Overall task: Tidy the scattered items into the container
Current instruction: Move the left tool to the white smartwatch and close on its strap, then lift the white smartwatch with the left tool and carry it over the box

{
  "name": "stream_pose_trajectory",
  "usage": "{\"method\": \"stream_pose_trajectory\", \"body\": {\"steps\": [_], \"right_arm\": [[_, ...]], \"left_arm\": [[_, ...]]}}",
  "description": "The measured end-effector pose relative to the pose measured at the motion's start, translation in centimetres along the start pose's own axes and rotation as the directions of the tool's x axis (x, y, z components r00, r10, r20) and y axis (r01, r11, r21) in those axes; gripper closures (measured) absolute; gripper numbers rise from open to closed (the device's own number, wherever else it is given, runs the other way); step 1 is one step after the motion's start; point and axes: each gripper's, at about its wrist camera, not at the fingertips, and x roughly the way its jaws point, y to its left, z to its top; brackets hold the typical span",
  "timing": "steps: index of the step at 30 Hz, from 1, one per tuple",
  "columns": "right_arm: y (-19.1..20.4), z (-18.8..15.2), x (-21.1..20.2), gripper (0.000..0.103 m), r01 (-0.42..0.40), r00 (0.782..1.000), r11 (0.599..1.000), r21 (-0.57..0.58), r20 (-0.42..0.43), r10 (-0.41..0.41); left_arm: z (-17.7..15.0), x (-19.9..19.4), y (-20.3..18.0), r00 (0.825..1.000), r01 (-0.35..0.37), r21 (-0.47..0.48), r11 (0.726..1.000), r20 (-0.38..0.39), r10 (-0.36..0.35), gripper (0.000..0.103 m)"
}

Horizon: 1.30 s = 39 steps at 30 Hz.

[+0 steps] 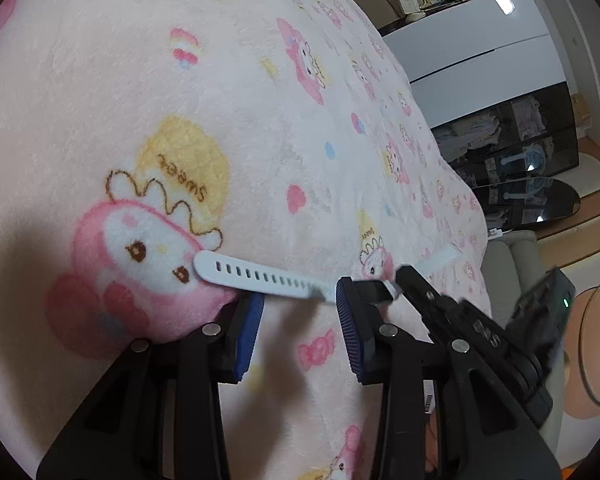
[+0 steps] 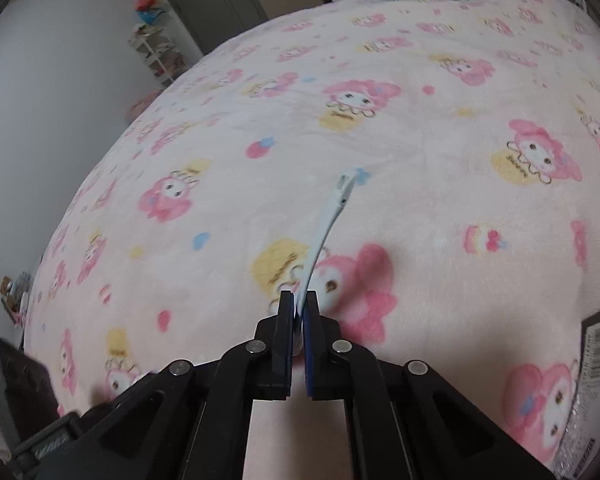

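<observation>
A white watch with a perforated strap (image 1: 256, 274) and a dark face hangs just above the pink cartoon-print blanket (image 1: 220, 80). My right gripper (image 1: 396, 280) comes in from the right of the left wrist view and is shut on the watch at its face. In the right wrist view the right gripper (image 2: 299, 300) pinches the strap (image 2: 330, 216), which sticks up and away, buckle end far. My left gripper (image 1: 300, 312) is open, its blue pads either side of the strap, just below it. No container shows clearly.
The blanket (image 2: 420, 128) covers a bed filling both views. A plastic-wrapped package with a label (image 2: 596, 364) lies at the right edge. A dark box (image 2: 16, 384) sits low left. Cabinets and a mirror (image 1: 532, 200) stand beyond the bed.
</observation>
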Motion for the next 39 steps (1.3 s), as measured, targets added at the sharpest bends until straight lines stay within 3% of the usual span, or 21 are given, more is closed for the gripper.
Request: {"method": "stream_pose_trajectory", "body": {"steps": [6, 7, 10, 16, 23, 27, 34, 37, 39], "right_arm": [[-0.4, -3.0, -4.0, 0.101, -0.022, 0.999, 0.999, 0.031, 0.027, 0.021], [-0.6, -3.4, -4.2, 0.101, -0.021, 0.999, 0.999, 0.037, 0.027, 0.020], [-0.8, -4.5, -5.1, 0.101, 0.000, 1.000, 1.000, 0.031, 0.027, -0.001], [-0.3, -5.8, -9.6, 0.101, 0.000, 0.998, 1.000, 0.015, 0.063, -0.001], [-1.6, -9.1, -16.5, 0.101, 0.027, 0.995, 0.999, 0.048, 0.098, -0.031], [-3.9, -11.1, -20.3, 0.101, 0.042, 0.994, 0.994, 0.103, 0.097, -0.052], [-7.6, -11.1, -26.9, 0.101, 0.071, 0.981, 0.989, 0.127, 0.171, -0.093], [-10.0, -11.0, -29.4, 0.101, 0.085, 0.972, 0.983, 0.163, 0.205, -0.118], [-12.0, -11.2, -30.6, 0.101, 0.091, 0.967, 0.977, 0.195, 0.217, -0.133]], "left_arm": [[-0.1, 0.1, -0.1, 1.000, 0.019, -0.005, 1.000, -0.011, -0.019, 0.066], [-0.2, 0.2, -0.2, 1.000, 0.010, 0.009, 1.000, -0.009, -0.010, 0.069], [-0.6, 0.4, -1.0, 1.000, -0.009, 0.045, 0.999, -0.010, 0.009, 0.097], [-3.5, -2.8, -6.1, 1.000, -0.010, 0.234, 0.972, 0.011, 0.008, 0.097], [-8.0, -5.5, -9.9, 0.993, 0.114, 0.317, 0.942, -0.060, -0.100, 0.097], [-11.1, -5.6, -13.0, 0.989, 0.127, 0.391, 0.911, -0.120, -0.087, 0.097], [-15.6, -7.6, -21.6, 0.972, 0.227, 0.525, 0.821, -0.170, -0.160, 0.097], [-18.0, -6.6, -24.6, 0.966, 0.245, 0.564, 0.789, -0.212, -0.148, 0.097], [-19.6, -5.7, -25.9, 0.961, 0.252, 0.568, 0.783, -0.242, -0.134, 0.097]]}}
